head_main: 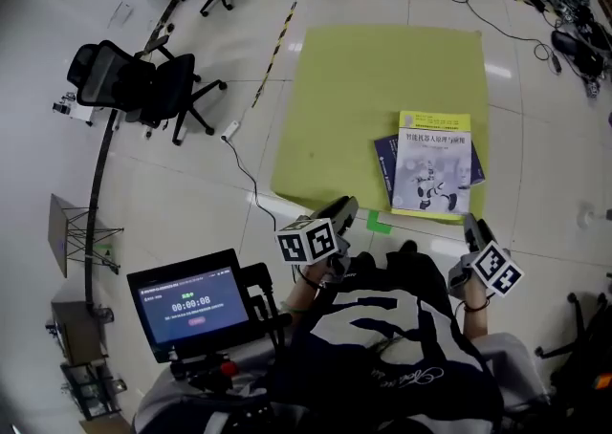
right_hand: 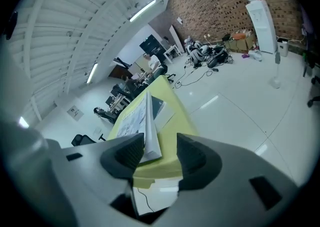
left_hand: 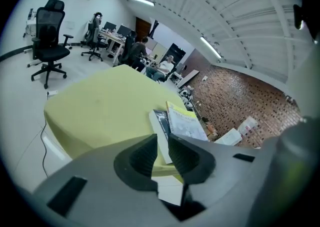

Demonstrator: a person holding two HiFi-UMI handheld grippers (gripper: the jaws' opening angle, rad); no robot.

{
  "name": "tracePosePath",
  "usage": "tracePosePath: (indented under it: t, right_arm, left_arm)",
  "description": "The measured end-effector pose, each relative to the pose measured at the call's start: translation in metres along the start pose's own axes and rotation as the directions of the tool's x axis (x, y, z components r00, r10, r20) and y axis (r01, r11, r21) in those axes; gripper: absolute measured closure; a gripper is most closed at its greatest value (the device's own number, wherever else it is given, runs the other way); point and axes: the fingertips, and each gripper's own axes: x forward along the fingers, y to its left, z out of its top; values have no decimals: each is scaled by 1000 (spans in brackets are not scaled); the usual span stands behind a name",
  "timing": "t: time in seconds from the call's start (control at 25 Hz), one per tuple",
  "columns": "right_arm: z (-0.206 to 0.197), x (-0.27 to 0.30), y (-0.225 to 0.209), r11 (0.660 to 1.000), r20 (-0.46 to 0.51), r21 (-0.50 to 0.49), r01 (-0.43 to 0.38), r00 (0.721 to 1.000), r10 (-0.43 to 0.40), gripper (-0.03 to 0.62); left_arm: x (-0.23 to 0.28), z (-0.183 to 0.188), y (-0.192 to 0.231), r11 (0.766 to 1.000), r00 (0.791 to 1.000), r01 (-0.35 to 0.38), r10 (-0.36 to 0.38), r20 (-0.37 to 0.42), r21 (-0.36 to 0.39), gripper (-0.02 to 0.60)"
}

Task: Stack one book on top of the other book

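Head view steeply down from above; both gripper views low, toward the same books (head_main: 432, 174).

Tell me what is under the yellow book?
A dark blue book lies under the yellow book, on the green mat. Only its left edge and one right corner show; the rest is covered.
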Motion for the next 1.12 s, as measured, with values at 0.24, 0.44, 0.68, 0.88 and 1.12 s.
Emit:
tracePosePath:
  t: [0.24, 0.44, 0.68, 0.88, 1.12]
  right_arm:
    - [8, -47, 33, 992, 112, -121, -39, 992, 53, 454]
    - [-21, -64, 106, 970, 110, -206, -132, 981, 157, 595]
    - [-103, -63, 193, 938, 42, -236, -255, 961, 272, 596]
    - [-188, -84, 260, 923, 6, -213, -321, 944, 330, 596]
    - [-242, -120, 287, 909, -19, -251, -332, 941, 338, 596]
  left_arm:
    - [1, -4, -20, 998, 998, 58, -58, 3, 38, 577]
    - [-37, 1, -26, 988, 990, 136, -137, 18, 70, 577]
    - [-134, -11, 35, 990, 993, 100, -106, 58, 103, 577]
    - [-215, -38, 88, 989, 993, 106, -111, 45, 100, 577]
    - [-247, -71, 92, 976, 986, 168, -169, -5, 138, 577]
